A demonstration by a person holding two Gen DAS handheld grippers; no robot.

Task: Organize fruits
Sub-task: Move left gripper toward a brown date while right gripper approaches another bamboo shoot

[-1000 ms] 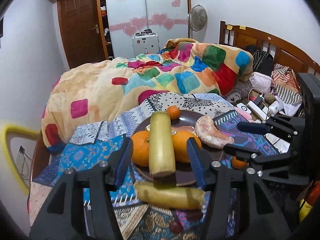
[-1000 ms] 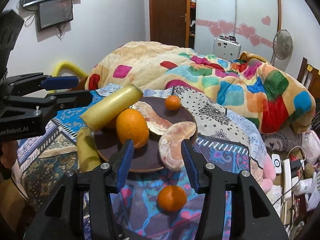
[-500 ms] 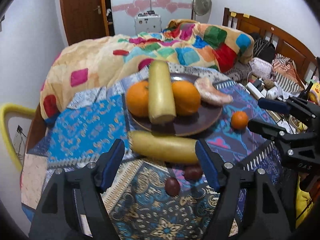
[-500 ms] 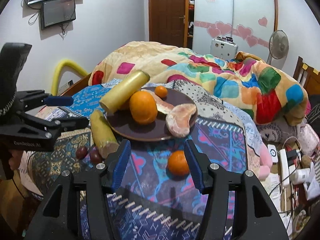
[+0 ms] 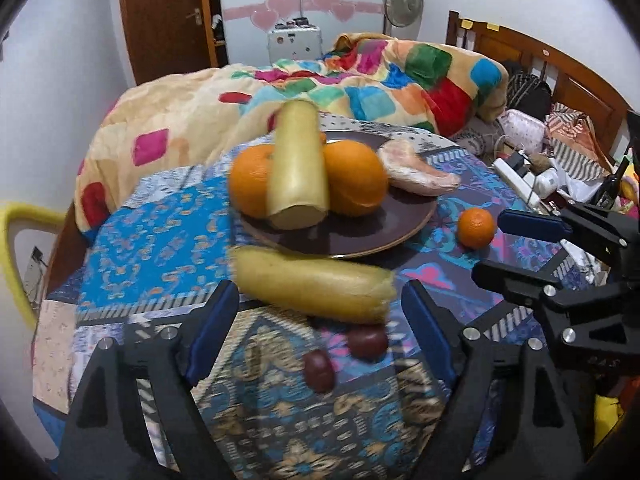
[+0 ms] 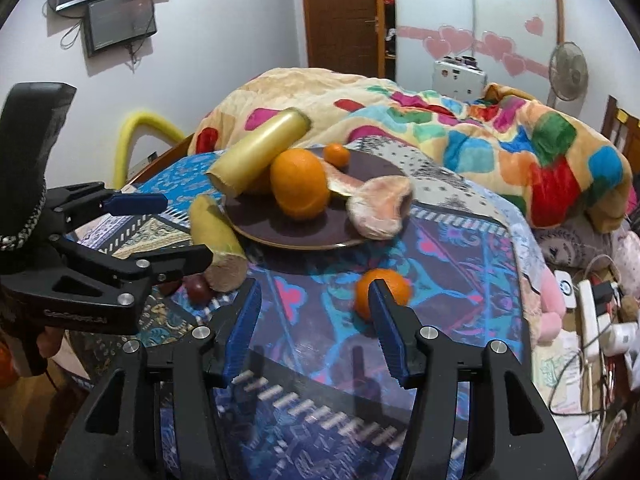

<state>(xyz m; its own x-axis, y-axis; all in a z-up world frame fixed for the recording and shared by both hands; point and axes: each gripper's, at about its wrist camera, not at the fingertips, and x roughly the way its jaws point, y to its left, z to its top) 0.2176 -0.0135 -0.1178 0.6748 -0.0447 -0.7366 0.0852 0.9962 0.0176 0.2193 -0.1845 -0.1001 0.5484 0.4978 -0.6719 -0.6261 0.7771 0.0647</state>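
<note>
Brown plate (image 5: 416, 220) as landmark.
- On plate: two oranges (image 5: 354, 178), yellow cylinder fruit (image 5: 298, 168) leaning between them, peeled pomelo segment (image 5: 416, 168).
- Off plate, near rim: second yellow cylinder (image 5: 312, 284), two dark red fruits (image 5: 320, 368), mandarin (image 6: 382, 290).
- Left gripper (image 5: 316, 320): jaws just widened, nothing held, straddling loose cylinder.
- Right gripper (image 6: 314, 324): half open, nothing held, mandarin beside one finger.
- Risk: cylinder likely rolls, bumps red fruits.
- Right view alone shows small mandarin (image 6: 337, 154) at plate's far rim.
</note>
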